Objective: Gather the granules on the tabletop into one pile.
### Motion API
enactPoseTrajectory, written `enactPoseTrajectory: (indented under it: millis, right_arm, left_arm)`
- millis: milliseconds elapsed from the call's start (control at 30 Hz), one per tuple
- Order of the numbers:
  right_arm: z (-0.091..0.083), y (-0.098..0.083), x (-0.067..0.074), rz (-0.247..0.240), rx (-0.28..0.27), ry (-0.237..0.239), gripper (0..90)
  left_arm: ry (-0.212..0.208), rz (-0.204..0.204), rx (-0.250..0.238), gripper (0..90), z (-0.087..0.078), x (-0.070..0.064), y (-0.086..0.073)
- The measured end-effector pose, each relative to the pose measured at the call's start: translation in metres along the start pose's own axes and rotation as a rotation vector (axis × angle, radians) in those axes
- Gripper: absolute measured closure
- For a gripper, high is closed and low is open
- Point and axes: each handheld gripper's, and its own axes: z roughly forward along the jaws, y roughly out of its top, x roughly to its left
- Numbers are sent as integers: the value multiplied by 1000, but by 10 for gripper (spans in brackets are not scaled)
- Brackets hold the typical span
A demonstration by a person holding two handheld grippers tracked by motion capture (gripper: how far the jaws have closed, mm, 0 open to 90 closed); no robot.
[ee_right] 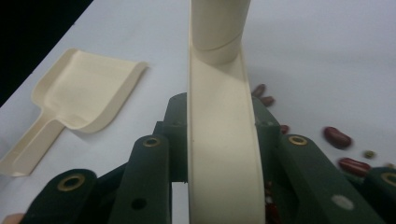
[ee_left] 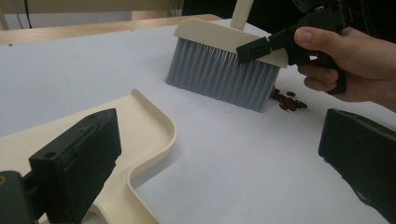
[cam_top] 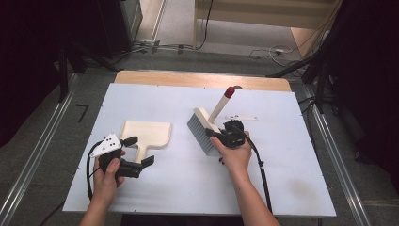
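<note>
Brush (cam_top: 205, 128) bristles down on white table (cam_top: 155, 188); grey floor (cam_top: 42, 141) around.

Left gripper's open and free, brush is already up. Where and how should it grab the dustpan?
Take the dustpan by its narrow flat handle, which points toward the person. Bring the left gripper in from that near end, jaws closing across the handle's two long edges; the wide scoop is too broad.

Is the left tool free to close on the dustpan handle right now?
Probably yes: the left tool is open with the dustpan handle between its jaws, and nothing blocks it.
</note>
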Motion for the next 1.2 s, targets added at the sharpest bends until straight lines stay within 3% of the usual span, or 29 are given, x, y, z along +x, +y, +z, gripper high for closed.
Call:
enactPoseTrajectory:
  millis: [400,533,733,933,1200]
  right_arm:
    - [-24,-5,-29,43,-36,-53,652]
    - [-31,-1,-30,26,-46,-14,652]
    - [-57,9,-27,-96,-9,37,652]
    - [-84,1,-28,-279,93,154,652]
    - [-88,-21,-36,-410,216,287,651]
  left_arm:
    - [0,2,9,0,2,-1,0]
    - [0,3,9,0,2,0,0]
    - [3,-4,5,0,0,1,-1]
    - [3,-1,10,0,2,0,-1]
    - [6,2,15,0,4,-2,-1]
